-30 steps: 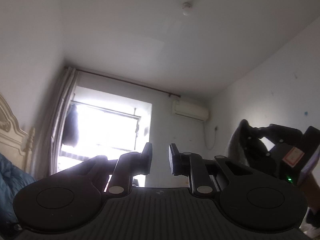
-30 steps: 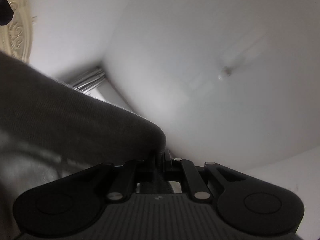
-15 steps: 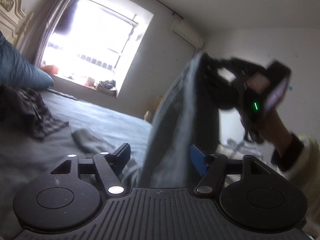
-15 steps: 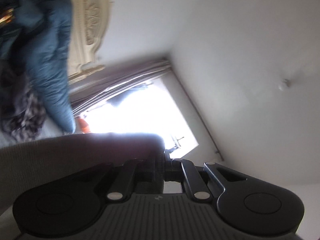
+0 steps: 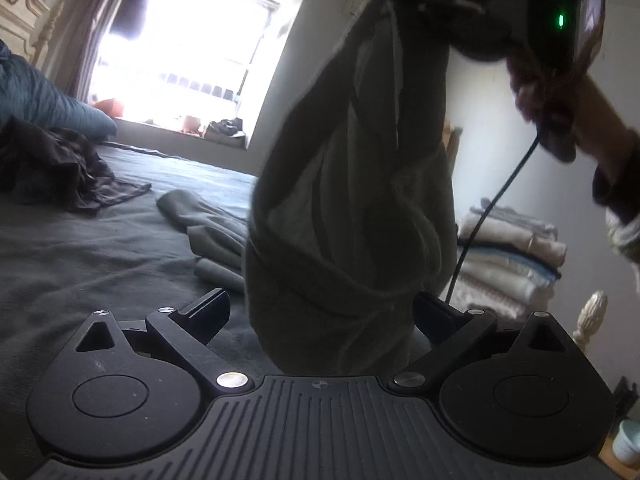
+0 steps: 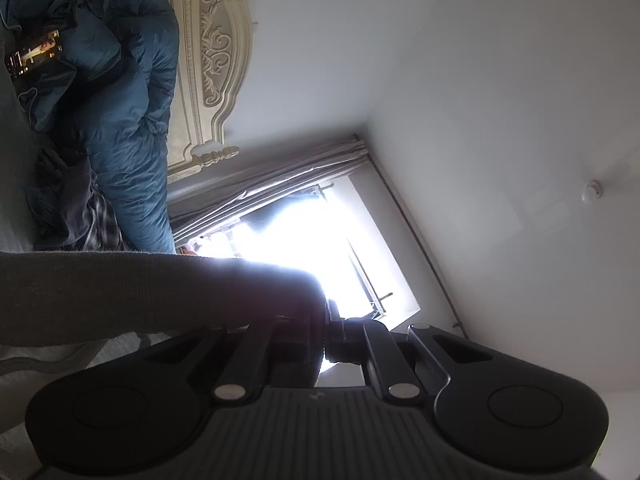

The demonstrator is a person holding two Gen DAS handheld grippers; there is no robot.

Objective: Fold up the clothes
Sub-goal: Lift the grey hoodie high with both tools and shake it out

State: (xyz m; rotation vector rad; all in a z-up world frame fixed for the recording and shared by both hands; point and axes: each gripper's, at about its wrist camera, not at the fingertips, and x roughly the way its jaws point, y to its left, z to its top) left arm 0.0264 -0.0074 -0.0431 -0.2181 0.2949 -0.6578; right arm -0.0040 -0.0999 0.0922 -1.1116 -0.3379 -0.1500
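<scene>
Mid-step in folding: lifting and shaking out 1 grey garment (image 5: 352,184) above the bed (image 5: 100,248). Pinched at its top edge by the right tool (image 6: 323,332), jaws nearly shut on a ribbed hem, held high at the upper right of the left view. Hanging from there in a bunched column, lower end drooping to the sheet just ahead of the left tool (image 5: 320,312), a sleeve-like part trailing on the bed further left. Left tool's jaws opening, now about as wide as they go, with the low bulge of cloth between them but no pad seen pressing on it; nothing gripped yet.

Likely next: closing the left tool on a lower hem or corner, then drawing both tools apart to spread the cloth flat on the bed. Calls for picking 1 layer edge rather than the whole bunch, hard to judge since folds hide the hem. Risk: grabbing a wad and twisting the garment.

Elsewhere: dark crumpled clothes (image 5: 60,168) at far left, a folded stack (image 5: 516,256) at right
</scene>
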